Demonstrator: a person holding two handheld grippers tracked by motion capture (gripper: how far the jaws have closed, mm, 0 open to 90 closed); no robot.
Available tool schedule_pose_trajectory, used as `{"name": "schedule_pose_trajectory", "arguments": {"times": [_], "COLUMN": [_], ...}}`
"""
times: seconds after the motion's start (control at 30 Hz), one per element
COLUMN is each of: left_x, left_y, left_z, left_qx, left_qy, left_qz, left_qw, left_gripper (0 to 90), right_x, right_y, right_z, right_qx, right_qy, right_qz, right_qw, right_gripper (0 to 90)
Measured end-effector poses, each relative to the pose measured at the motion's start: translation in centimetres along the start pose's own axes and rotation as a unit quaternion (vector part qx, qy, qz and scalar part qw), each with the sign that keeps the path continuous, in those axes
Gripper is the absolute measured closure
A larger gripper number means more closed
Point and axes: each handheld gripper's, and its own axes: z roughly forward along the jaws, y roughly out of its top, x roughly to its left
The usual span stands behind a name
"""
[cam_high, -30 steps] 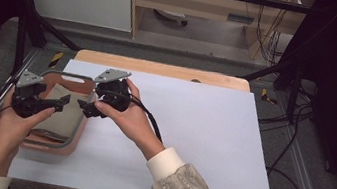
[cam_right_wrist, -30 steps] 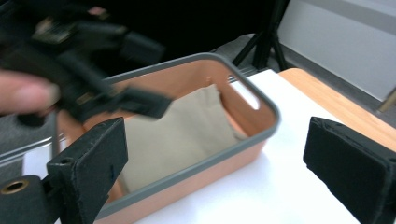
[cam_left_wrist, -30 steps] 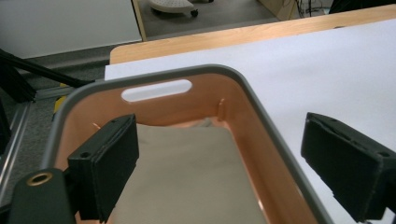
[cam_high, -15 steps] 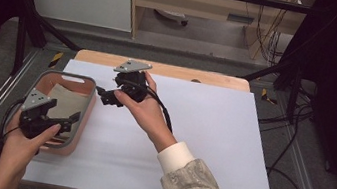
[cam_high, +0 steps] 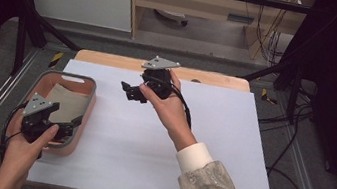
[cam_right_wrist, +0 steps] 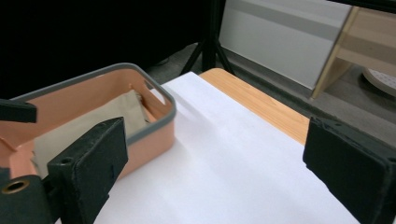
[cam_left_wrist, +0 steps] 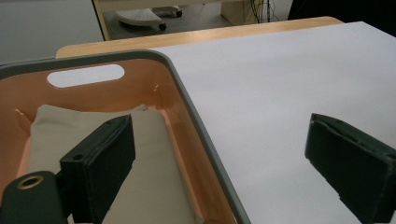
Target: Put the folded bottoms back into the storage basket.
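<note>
Left hand-held gripper (cam_high: 72, 124): jaws wide, holding nothing, straddling the near right rim of the basket (cam_high: 89, 94); one jaw hangs above the folded cloth (cam_high: 65, 101) inside, the other over bare white surface (cam_high: 219, 147). The cloth lies flat in the basket, just beneath and ahead of this gripper. Right hand-held gripper (cam_high: 126, 91): farther off, above the middle of the surface toward its far edge, jaws wide and holding nothing, pointing at the basket, well apart from it.
</note>
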Motion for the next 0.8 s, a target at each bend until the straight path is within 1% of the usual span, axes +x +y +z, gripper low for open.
{"name": "schedule_pose_trajectory", "arguments": {"times": [0.2,0.23,0.3,0.4,0.47,0.5,0.53,0.6,0.67,0.7,0.73,0.77,0.8], "left_x": [0.1,0.1,0.1,0.1,0.1,0.1,0.2,0.2,0.2,0.2,0.2,0.2,0.2], "left_y": [-0.2,-0.2,-0.3,-0.3,-0.4,-0.4,-0.5,-0.5,-0.5,-0.5,-0.5,-0.5,-0.6], "left_z": [-0.1,-0.1,-0.1,0.0,0.0,0.0,-0.1,-0.1,-0.1,-0.1,0.0,0.0,0.0], "left_qx": [0.001,0.001,0.001,0.001,0.001,0.001,0.001,0.001,0.002,0.002,0.003,0.003,0.004], "left_qy": [-0.001,-0.001,-0.001,-0.002,-0.001,-0.001,-0.001,0.000,0.000,0.000,0.000,0.000,-0.002], "left_qz": [-0.001,-0.001,-0.002,0.001,0.000,0.000,-0.003,-0.002,-0.002,-0.002,-0.001,-0.001,0.001], "left_qw": [1.0000,1.0000,1.0000,1.0000,1.0000,1.0000,1.0000,1.0000,1.0000,1.0000,1.0000,1.0000,1.0000], "left_gripper": [8.5,8.5,8.4,8.5,8.5,8.5,8.5,8.4,8.3,8.2,8.2,8.2,8.1], "right_x": [-1.6,-1.6,-2.3,-3.0,-3.4,-3.4,-3.8,-4.3,-4.8,-4.8,-5.2,-5.2,-5.5], "right_y": [-0.7,-0.7,-0.8,-0.9,-1.0,-1.0,-0.9,-1.0,-1.1,-1.1,-1.2,-1.2,-1.4], "right_z": [-1.3,-1.3,-2.0,-2.7,-3.1,-3.1,-3.6,-4.0,-4.4,-4.4,-4.8,-4.8,-5.2], "right_qx": [0.000,0.000,-0.005,-0.008,-0.009,-0.009,-0.013,-0.015,-0.017,-0.017,-0.018,-0.018,-0.018], "right_qy": [-0.012,-0.012,-0.017,-0.022,-0.024,-0.024,-0.028,-0.031,-0.037,-0.037,-0.041,-0.041,-0.041], "right_qz": [0.008,0.008,0.013,0.015,0.020,0.020,0.025,0.025,0.028,0.028,0.030,0.030,0.033], "right_qw": [0.9999,0.9999,0.9998,0.9996,0.9995,0.9995,0.9992,0.9991,0.9988,0.9988,0.9986,0.9986,0.9984], "right_gripper": [6.9,6.9,6.5,6.5,6.6,6.6,6.6,6.4,6.4,6.4,6.4,6.4,6.4]}}
